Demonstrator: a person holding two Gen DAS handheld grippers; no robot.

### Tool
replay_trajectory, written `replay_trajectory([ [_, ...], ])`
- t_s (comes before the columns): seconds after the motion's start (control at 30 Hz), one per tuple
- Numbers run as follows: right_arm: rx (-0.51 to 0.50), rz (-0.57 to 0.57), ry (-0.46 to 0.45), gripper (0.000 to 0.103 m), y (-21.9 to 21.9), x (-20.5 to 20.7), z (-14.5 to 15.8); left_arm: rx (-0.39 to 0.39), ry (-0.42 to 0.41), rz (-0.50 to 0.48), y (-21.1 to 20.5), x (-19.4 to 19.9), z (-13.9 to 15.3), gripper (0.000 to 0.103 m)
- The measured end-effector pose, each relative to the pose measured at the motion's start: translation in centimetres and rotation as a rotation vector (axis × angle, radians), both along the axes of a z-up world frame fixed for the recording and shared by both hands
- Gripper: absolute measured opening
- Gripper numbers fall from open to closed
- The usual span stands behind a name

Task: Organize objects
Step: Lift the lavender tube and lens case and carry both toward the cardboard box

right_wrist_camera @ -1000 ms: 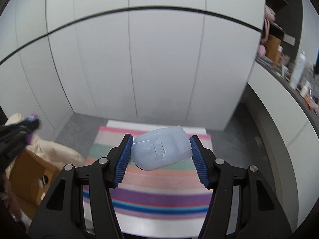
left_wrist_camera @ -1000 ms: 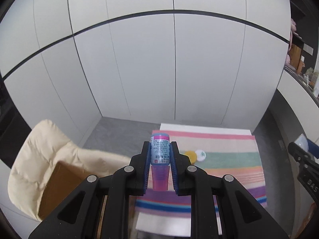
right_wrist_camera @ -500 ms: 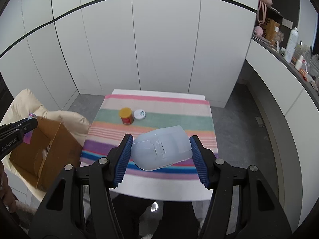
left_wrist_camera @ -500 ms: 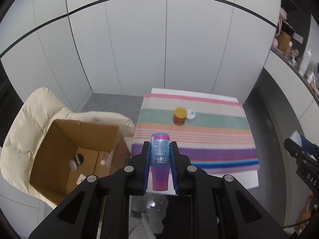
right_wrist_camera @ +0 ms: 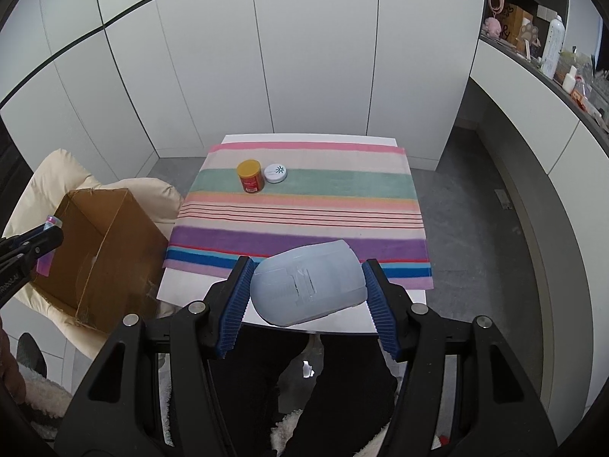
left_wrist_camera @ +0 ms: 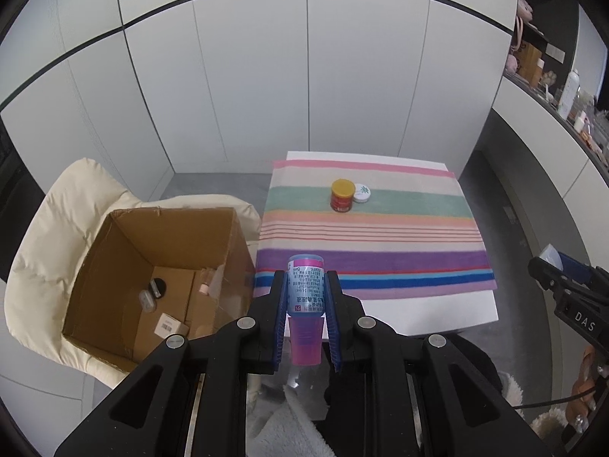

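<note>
My left gripper [left_wrist_camera: 305, 285] is shut on a small pink bottle with a blue label [left_wrist_camera: 305, 289], held in the air in front of the table's near edge, right of the open cardboard box [left_wrist_camera: 160, 270]. My right gripper [right_wrist_camera: 306, 278] is shut on a pale blue rounded plastic case [right_wrist_camera: 308, 282], held above the table's near edge. On the striped cloth [right_wrist_camera: 300, 209] stand a red jar with a yellow lid [right_wrist_camera: 250, 176] and a flat white round tin [right_wrist_camera: 276, 173], side by side. The left gripper also shows at the left edge of the right wrist view [right_wrist_camera: 45, 232].
The box sits on a cream cushioned chair [left_wrist_camera: 64, 205] left of the white table [left_wrist_camera: 437, 316] and holds several small items [left_wrist_camera: 152, 293]. White cabinet doors stand behind. A counter with bottles [right_wrist_camera: 552, 45] runs along the right. The person's legs are below the grippers.
Both views have tilted down and drawn back from the table: the table, jar, tin and box came into fuller view. Both grippers kept hold of their objects.
</note>
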State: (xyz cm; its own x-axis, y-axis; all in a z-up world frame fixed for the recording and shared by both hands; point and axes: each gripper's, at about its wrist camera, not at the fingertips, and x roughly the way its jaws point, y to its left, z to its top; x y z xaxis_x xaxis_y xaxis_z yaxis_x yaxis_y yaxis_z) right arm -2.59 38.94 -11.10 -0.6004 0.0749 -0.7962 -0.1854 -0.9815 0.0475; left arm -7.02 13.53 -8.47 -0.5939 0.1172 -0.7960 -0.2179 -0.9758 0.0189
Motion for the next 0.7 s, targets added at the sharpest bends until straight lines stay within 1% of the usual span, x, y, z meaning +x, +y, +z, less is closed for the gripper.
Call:
replay_trajectory([
  [0.17,-0.001,0.014,0.01,0.061,-0.7,-0.4,0.4,0.004,-0.004,0.039,-1.7,-0.6,-0.3,0.019],
  [0.3,-0.006,0.053,0.012,0.061,-2.4,-1.1,0.4,-0.002,-0.01,0.082,-3.5,-1.1,-0.7,0.019],
  [0.53,-0.017,0.196,0.004,0.061,-8.1,-3.0,-0.3,-0.007,-0.015,0.198,-8.3,-1.1,-1.4,0.019],
  [0.7,-0.028,0.303,-0.002,0.061,-12.4,-3.7,-0.7,-0.028,-0.015,0.28,-12.0,0.0,-1.9,0.019],
])
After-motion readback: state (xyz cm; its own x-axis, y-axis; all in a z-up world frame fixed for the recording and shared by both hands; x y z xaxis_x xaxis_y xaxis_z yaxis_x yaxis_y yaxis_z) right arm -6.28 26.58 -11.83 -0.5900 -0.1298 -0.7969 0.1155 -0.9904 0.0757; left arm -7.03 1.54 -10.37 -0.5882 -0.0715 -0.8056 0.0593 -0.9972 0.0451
